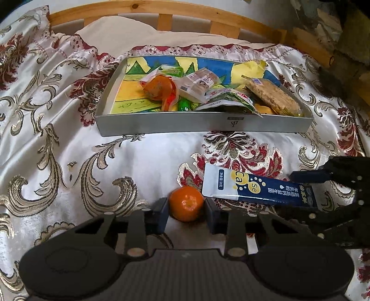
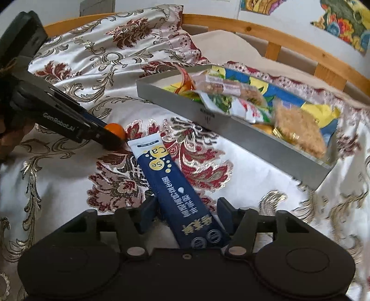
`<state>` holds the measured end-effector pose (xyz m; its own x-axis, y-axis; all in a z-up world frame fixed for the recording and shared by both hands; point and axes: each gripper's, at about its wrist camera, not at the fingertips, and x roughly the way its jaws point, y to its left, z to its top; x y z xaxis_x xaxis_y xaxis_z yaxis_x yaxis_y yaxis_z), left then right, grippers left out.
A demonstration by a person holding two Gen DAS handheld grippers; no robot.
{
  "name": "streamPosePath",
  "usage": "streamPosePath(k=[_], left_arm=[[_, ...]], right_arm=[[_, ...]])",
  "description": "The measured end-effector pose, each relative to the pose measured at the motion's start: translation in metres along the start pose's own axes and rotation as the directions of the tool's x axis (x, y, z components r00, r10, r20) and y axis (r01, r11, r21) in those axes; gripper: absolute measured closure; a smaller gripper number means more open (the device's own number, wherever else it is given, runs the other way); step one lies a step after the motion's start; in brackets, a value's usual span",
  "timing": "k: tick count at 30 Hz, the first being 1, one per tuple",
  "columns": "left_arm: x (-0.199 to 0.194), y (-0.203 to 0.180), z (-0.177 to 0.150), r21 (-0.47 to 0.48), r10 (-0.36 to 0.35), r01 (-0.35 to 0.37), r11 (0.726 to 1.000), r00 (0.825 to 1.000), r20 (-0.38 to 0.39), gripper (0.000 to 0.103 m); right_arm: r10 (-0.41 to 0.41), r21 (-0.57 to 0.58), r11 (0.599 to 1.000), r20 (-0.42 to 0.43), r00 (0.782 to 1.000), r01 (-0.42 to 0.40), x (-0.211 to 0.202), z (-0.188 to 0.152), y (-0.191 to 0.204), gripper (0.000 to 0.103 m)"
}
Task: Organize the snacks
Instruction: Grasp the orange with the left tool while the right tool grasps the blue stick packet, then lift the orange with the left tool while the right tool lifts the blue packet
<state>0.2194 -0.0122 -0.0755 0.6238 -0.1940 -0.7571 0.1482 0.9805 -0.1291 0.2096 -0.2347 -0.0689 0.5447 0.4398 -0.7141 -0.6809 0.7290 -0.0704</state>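
Note:
A small tangerine (image 1: 186, 203) lies on the patterned bedspread, and my left gripper (image 1: 186, 213) is shut on it, one pad against each side. From the right wrist view, the same gripper (image 2: 113, 136) reaches in from the left, with the tangerine (image 2: 115, 130) at its tips. A long dark blue and white sachet (image 2: 175, 185) lies slantwise between the fingers of my right gripper (image 2: 186, 213), whose pads press its edges. The sachet (image 1: 249, 188) also shows in the left wrist view, with the right gripper (image 1: 307, 194) around its dark end.
A shallow grey tray (image 1: 161, 126) stands beyond on the bed, holding several snack packets: an orange one (image 1: 159, 89), a cracker pack (image 1: 272, 97), a green-white bag (image 1: 226, 99). The wooden bed rail (image 1: 161, 9) runs behind it. A hand (image 2: 7, 139) holds the left gripper.

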Motion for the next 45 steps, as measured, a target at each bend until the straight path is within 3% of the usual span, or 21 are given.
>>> streamPosePath(k=[4, 13, 24, 32, 45], left_arm=[[-0.003, -0.006, 0.001, 0.005, 0.004, -0.004, 1.0, 1.0, -0.006, 0.067], [-0.032, -0.021, -0.009, -0.002, 0.028, -0.028, 1.0, 0.999, 0.018, 0.068], [-0.074, -0.036, -0.021, 0.014, 0.045, -0.046, 0.999, 0.997, 0.062, 0.068], [-0.1, -0.045, -0.02, 0.012, 0.057, -0.059, 0.998, 0.993, 0.104, 0.068], [-0.136, -0.05, -0.01, -0.034, 0.08, -0.074, 0.997, 0.974, 0.212, 0.068]], right_arm=[[0.014, 0.046, 0.999, 0.012, 1.0, -0.014, -0.002, -0.003, -0.004, 0.053], [-0.107, 0.088, 0.99, -0.012, 0.994, 0.107, -0.014, -0.007, 0.025, 0.065], [-0.301, 0.093, 0.949, 0.002, 0.954, 0.3, -0.046, -0.021, 0.055, 0.071], [-0.377, 0.077, 0.925, 0.063, 0.924, 0.372, -0.074, -0.025, 0.067, 0.071], [-0.411, 0.175, 0.91, 0.25, 0.877, 0.376, -0.126, -0.013, 0.074, 0.071]])
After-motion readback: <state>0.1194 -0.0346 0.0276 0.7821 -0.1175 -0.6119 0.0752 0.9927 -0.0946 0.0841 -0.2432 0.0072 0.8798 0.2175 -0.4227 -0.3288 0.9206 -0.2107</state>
